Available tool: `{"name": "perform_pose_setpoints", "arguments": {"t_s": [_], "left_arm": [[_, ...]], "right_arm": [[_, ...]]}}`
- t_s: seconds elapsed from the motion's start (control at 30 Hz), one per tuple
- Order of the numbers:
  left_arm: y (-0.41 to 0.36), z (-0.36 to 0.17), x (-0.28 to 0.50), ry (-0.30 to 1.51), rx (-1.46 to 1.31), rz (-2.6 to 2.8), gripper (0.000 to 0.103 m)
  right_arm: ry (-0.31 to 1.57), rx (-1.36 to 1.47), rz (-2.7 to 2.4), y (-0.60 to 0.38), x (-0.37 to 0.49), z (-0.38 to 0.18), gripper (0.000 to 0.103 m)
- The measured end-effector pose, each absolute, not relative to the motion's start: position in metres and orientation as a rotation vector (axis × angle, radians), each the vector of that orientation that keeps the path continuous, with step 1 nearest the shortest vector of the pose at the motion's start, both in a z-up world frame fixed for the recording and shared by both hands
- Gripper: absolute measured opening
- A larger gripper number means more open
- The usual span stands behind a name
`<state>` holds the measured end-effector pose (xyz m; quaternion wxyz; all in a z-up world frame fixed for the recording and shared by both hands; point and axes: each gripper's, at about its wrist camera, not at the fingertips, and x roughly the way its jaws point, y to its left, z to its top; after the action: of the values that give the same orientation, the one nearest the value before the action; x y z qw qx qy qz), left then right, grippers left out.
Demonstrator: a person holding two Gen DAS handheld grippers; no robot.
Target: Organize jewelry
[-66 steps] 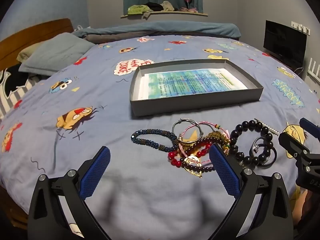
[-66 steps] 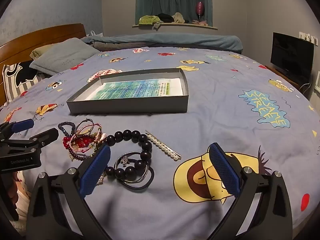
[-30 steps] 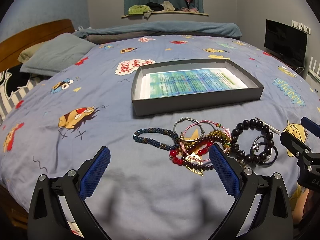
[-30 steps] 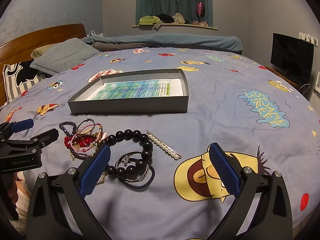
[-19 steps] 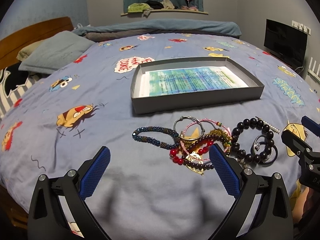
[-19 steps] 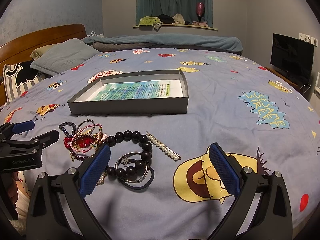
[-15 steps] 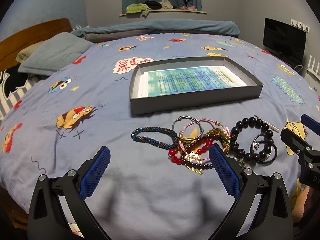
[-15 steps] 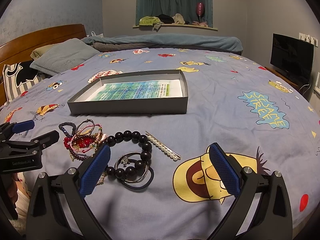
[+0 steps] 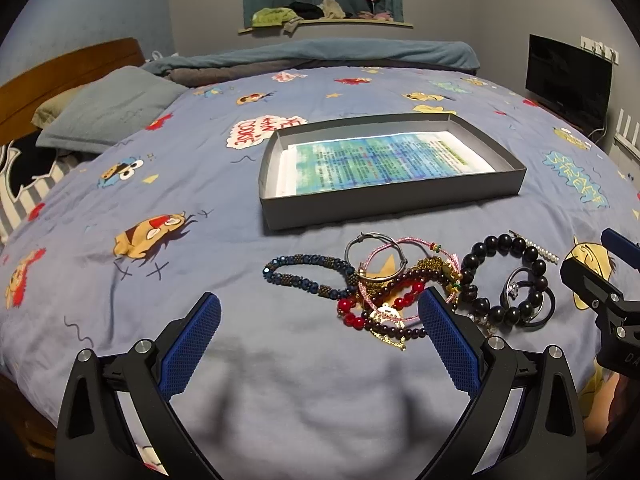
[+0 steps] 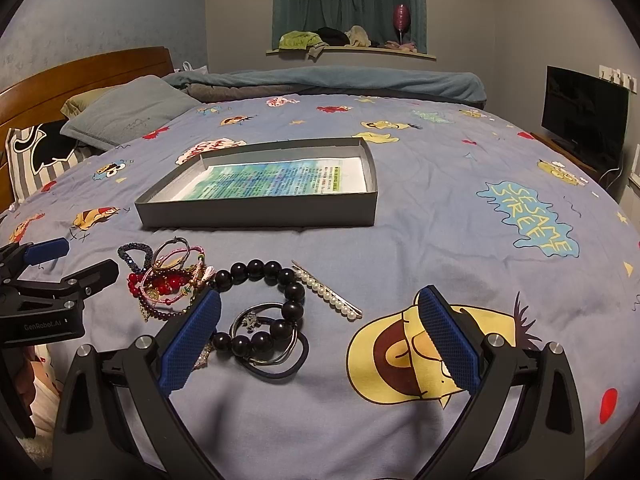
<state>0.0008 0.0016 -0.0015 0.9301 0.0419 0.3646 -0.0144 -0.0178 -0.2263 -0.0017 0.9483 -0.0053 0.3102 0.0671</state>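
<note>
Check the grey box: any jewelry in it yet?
No jewelry. The grey box holds only a printed sheet; the bracelets lie on the bedspread in front of it.

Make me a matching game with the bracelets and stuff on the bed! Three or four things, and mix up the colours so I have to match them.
Things:
1. big-bead bracelet
2. hair clip
3. tray
4. gripper pads

Colours:
A. grey
B. blue
C. black
D. white pearls

Pairs: 1-C, 2-D, 3-A, 4-B
</note>
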Motion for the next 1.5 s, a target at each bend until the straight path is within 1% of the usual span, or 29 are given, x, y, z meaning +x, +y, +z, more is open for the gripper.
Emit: {"name": "perform_pose_setpoints", "arguments": {"t_s": [0.5,0.83,1.07,1.17,1.2,1.3,1.33,1.37,1.43,1.47,1.5], "left_arm": [[0.005,-0.004,0.003,0.76,0.075,-0.035,0.098],[0.031,-0.019,0.022,0.794,0.056,-0.071,0.098],[0.044,-0.016,0.03,0.74,0.09,-0.074,0.098],[0.049,-0.017,0.038,0.745,0.076,-0.07,0.097],[0.051,-0.017,0.04,0.749,0.068,-0.071,0.095],[0.054,-0.019,0.043,0.748,0.048,-0.077,0.095],[0.054,-0.019,0.043,0.74,0.051,-0.076,0.093],[0.054,-0.019,0.043,0.737,0.054,-0.079,0.092],[0.052,-0.019,0.044,0.733,0.064,-0.089,0.077],[0.052,-0.02,0.046,0.737,0.07,-0.093,0.073],[0.051,-0.021,0.047,0.742,0.071,-0.096,0.065]], "right_arm": [[0.647,-0.006,0.135,-0.226,-0.015,-0.006,0.097],[0.65,0.0,0.154,-0.226,-0.013,-0.009,0.097],[0.664,0.006,0.161,-0.227,-0.009,-0.014,0.097],[0.666,0.015,0.159,-0.228,-0.007,-0.015,0.097],[0.667,0.015,0.159,-0.228,-0.007,-0.016,0.095],[0.682,0.01,0.164,-0.226,-0.005,-0.018,0.083],[0.685,0.006,0.168,-0.224,-0.004,-0.019,0.077],[0.689,0.003,0.173,-0.223,-0.004,-0.019,0.074],[0.7,0.011,0.194,-0.221,-0.002,-0.021,0.062],[0.708,0.015,0.205,-0.22,-0.001,-0.022,0.058],[0.713,0.015,0.212,-0.218,0.0,-0.023,0.05]]}}
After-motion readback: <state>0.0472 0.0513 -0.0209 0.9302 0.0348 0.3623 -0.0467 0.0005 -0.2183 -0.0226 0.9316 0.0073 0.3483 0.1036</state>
